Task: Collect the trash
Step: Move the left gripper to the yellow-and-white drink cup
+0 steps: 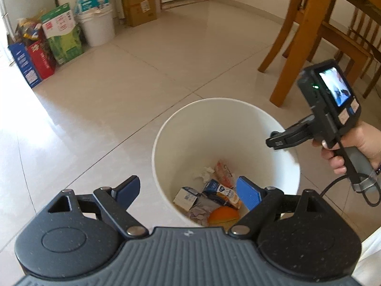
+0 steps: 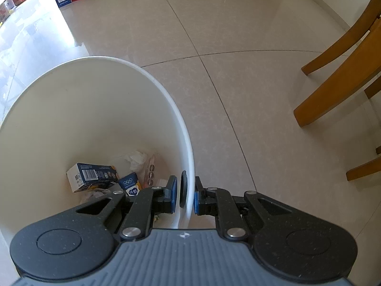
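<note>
A white bin [image 1: 166, 128] stands on the tiled floor and holds several pieces of trash: small cartons [image 1: 220, 190], crumpled tissue [image 1: 204, 172], a wrapper and an orange piece [image 1: 223, 215]. My left gripper [image 1: 190, 191] hovers over the bin's near side, open, with nothing between its blue pads. In the right wrist view my right gripper [image 2: 184, 196] is shut on the bin's right wall [image 2: 189, 166], one pad inside and one outside. That gripper also appears in the left wrist view as a hand-held device [image 1: 331, 109] at the bin's right rim.
Wooden chair legs [image 1: 288, 54] stand right of the bin, also seen as chair legs [image 2: 333, 83]. Cardboard boxes [image 1: 140, 2], coloured cartons [image 1: 38, 59] and a white bucket [image 1: 98, 27] line the far wall. Bare tiled floor [image 1: 107, 95] lies between them and the bin.
</note>
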Demonstrator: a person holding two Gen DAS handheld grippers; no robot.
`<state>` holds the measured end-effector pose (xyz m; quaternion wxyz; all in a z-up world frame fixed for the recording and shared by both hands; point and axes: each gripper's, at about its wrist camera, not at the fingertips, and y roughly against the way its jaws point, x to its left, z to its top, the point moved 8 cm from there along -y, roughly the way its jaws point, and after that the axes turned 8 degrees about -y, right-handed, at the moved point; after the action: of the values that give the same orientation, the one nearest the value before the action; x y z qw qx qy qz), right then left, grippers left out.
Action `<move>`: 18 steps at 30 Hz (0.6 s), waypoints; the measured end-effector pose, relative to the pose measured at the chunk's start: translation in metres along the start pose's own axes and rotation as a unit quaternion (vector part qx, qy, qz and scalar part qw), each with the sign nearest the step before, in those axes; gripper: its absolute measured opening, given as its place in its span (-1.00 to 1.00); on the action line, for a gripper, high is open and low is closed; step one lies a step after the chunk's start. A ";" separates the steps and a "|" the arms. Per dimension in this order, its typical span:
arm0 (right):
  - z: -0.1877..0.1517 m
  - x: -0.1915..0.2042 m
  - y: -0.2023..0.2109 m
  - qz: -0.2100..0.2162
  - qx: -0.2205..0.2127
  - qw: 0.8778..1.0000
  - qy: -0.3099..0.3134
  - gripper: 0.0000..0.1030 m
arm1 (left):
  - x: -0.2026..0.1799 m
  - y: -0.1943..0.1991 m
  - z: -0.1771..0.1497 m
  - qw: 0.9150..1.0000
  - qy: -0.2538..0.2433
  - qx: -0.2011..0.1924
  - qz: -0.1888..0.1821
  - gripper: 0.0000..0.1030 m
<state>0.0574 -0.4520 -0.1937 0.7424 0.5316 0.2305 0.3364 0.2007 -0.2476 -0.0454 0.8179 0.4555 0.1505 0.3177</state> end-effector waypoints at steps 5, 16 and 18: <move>0.000 0.001 0.000 -0.002 -0.001 1.000 -0.001 -0.69 | 0.027 0.005 -0.023 0.999 0.035 0.002 0.019 0.71; 0.001 0.003 -0.001 -0.012 -0.003 1.000 0.008 -0.69 | 0.102 -0.009 -0.109 0.986 0.153 0.026 0.065 0.71; 0.001 0.003 -0.001 -0.015 -0.003 1.000 0.009 -0.69 | 0.117 -0.019 -0.128 0.981 0.175 0.035 0.076 0.71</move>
<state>0.0606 -0.4505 -0.1943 0.7466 0.5230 0.2440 0.3308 0.2272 -0.0948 -0.1252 0.7359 0.4310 0.2674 0.4486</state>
